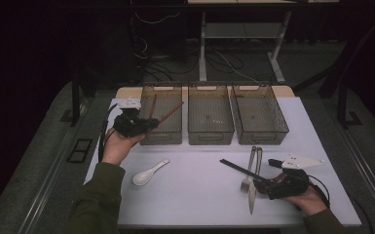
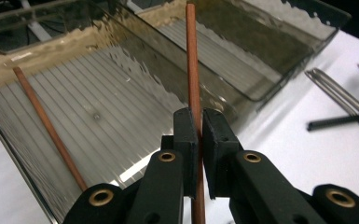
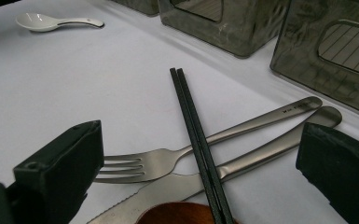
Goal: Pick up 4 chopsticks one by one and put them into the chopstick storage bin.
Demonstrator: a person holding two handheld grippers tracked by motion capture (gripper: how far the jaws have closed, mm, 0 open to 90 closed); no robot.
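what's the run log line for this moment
left gripper shut on brown chopstick over left bin | right gripper open over black chopsticks

At the centre of the left gripper view, a reddish-brown chopstick (image 2: 192, 70) is showing between black fingers (image 2: 186, 140). A smoky, translucent grey-brown bin (image 2: 51, 60) with a ribbed, striped floor is glinting behind it. In the right gripper view, black chopsticks (image 3: 193, 135) are crossing a silver fork (image 3: 168, 158) and knife (image 3: 242, 161) on the white bench (image 3: 74, 84); a white spoon (image 3: 42, 21) is gleaming upper left.
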